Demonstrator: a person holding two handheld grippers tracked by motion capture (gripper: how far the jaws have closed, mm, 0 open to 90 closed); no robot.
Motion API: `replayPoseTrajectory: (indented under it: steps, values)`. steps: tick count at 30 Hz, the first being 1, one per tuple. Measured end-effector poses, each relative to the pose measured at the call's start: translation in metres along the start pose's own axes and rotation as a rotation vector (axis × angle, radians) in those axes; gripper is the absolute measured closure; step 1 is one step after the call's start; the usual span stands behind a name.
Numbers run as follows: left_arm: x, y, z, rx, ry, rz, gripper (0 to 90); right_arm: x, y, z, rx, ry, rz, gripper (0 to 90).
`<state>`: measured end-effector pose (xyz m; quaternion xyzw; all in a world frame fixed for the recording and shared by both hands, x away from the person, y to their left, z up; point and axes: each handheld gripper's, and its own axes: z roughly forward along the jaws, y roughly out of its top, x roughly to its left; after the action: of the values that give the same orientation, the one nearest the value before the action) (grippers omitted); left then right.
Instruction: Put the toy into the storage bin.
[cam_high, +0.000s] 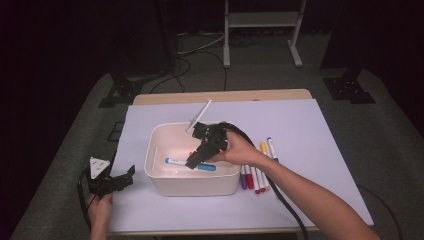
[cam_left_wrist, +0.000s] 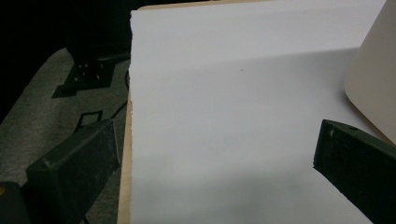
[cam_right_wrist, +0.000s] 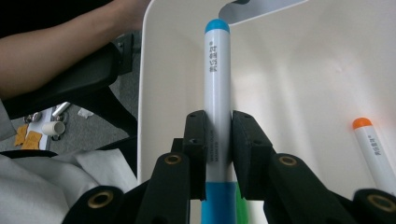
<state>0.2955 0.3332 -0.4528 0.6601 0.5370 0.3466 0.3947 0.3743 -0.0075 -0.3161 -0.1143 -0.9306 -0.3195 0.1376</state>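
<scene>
- On the table (cam_high: 300, 95), a white sheet (cam_high: 310, 130) bears a white bin (cam_high: 190, 186).
- Right of the bin lie loose markers (cam_high: 255, 177).
- Left gripper (cam_high: 117, 181) rests near the sheet's left edge, jaws wide apart, holding nothing.
- Inside the bin, right gripper (cam_right_wrist: 218, 135) is clamped on a blue marker (cam_right_wrist: 217, 70); an orange marker (cam_right_wrist: 373, 149) lies beside it.
</scene>
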Motion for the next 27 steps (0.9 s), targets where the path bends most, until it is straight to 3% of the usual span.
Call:
replayPoseTrajectory:
  steps: [6,27]
  values:
    - [0.000,0.000,0.000,0.007,-0.002,0.001,0.0,-0.002,0.000,0.011,0.020,0.011,-0.005,75.5]
    - [0.000,0.000,0.000,0.000,-0.004,0.001,0.0,-0.004,0.003,0.037,0.108,-0.015,-0.023,74.9]
